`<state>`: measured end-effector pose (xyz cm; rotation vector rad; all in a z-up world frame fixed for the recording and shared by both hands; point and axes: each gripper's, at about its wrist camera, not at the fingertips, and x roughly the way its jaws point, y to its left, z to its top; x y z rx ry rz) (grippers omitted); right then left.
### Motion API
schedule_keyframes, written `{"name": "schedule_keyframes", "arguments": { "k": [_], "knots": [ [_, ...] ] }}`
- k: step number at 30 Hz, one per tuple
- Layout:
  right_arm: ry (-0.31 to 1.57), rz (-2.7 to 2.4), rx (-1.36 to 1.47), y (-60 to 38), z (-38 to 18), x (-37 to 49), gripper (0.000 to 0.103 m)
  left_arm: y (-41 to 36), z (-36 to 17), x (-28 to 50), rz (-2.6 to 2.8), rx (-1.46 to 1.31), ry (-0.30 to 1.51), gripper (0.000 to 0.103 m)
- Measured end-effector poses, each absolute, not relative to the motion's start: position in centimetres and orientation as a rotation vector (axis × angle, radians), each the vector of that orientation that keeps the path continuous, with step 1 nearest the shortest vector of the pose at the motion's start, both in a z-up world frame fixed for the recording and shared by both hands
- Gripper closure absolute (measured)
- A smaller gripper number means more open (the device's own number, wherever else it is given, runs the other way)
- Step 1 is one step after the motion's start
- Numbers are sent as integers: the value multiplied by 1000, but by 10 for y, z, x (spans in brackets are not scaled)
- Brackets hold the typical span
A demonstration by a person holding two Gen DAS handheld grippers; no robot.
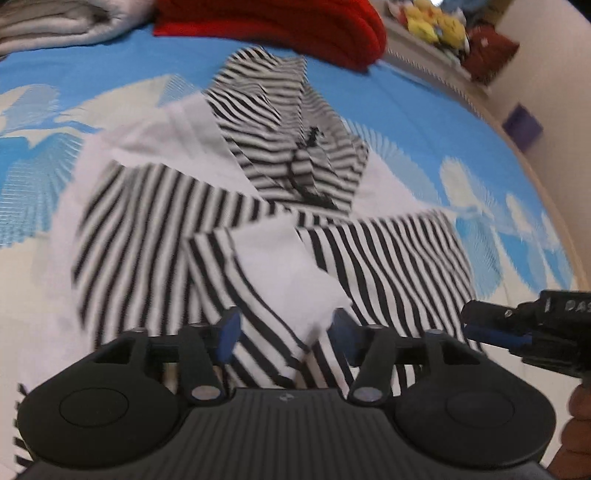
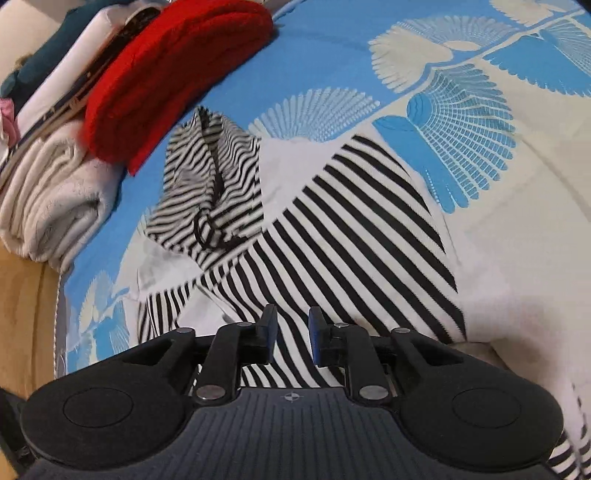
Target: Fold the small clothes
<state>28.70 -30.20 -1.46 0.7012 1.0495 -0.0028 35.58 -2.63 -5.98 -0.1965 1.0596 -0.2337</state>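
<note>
A small black-and-white striped hooded top [image 1: 207, 221] lies spread on the bed, its hood [image 1: 280, 122] toward the far side and a black drawstring on it. In the left wrist view my left gripper [image 1: 286, 328] hovers low over the near part. It is open, and a folded-in white sleeve end [image 1: 291, 273] lies between the fingers without being pinched. In the right wrist view my right gripper [image 2: 292, 325] stands narrowly open just above the striped body [image 2: 351, 229]; the pads do not press on the cloth. The right gripper [image 1: 476, 317] also shows at the left view's right edge.
The bed has a blue and cream patterned cover [image 2: 461, 122]. A folded red garment [image 2: 173, 77], a rolled white blanket [image 2: 51, 199] and a stack of folded clothes [image 2: 62, 70] sit beyond the hood. Plush toys [image 1: 436, 22] line a shelf. A wooden floor [image 2: 22, 306] shows past the bed's edge.
</note>
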Motion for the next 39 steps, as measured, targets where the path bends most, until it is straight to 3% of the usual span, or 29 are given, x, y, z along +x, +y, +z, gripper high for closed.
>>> {"name": "schedule_keyframes", "arguments": {
  "k": [2, 6, 7, 8, 10, 12, 16, 17, 24, 26, 27, 35, 37, 39],
  "knots": [
    [1081, -7, 716, -308, -19, 286, 77, -37, -69, 356, -234, -159, 1083, 30],
    [1133, -25, 739, -315, -30, 283, 77, -54, -90, 356, -219, -31, 1127, 31],
    [1145, -17, 738, -314, -33, 284, 76, -55, -90, 355, -208, 1, 1107, 41],
    [1155, -3, 736, -313, -36, 285, 74, -55, -88, 354, -181, 28, 1086, 66],
    [1191, 10, 738, -312, -47, 288, 69, -39, -80, 352, -105, -3, 1060, 87],
    [1224, -21, 763, -313, -59, 289, 69, -9, -69, 349, 20, -132, 1046, 86],
    [1247, -66, 795, -316, -71, 287, 69, 53, -58, 335, 153, -419, 1026, 62],
    [1243, -67, 785, -314, -70, 287, 69, 65, -59, 333, 146, -464, 1034, 61],
    [1197, -29, 734, -298, -51, 287, 69, 101, -75, 338, 114, -668, 1108, 62],
    [1187, -13, 717, -292, -46, 288, 69, 103, -75, 338, 142, -660, 1112, 92],
    [1182, -7, 709, -290, -43, 288, 69, 103, -73, 338, 155, -634, 1105, 94],
    [1074, -24, 724, -284, -31, 287, 69, 91, 15, 327, -91, -430, 657, 95],
    [1062, -47, 729, -283, -32, 288, 69, 105, 4, 328, -26, -517, 709, 91],
    [1068, -64, 724, -284, -35, 289, 69, 114, -24, 338, 71, -535, 897, 77]
  ]
}}
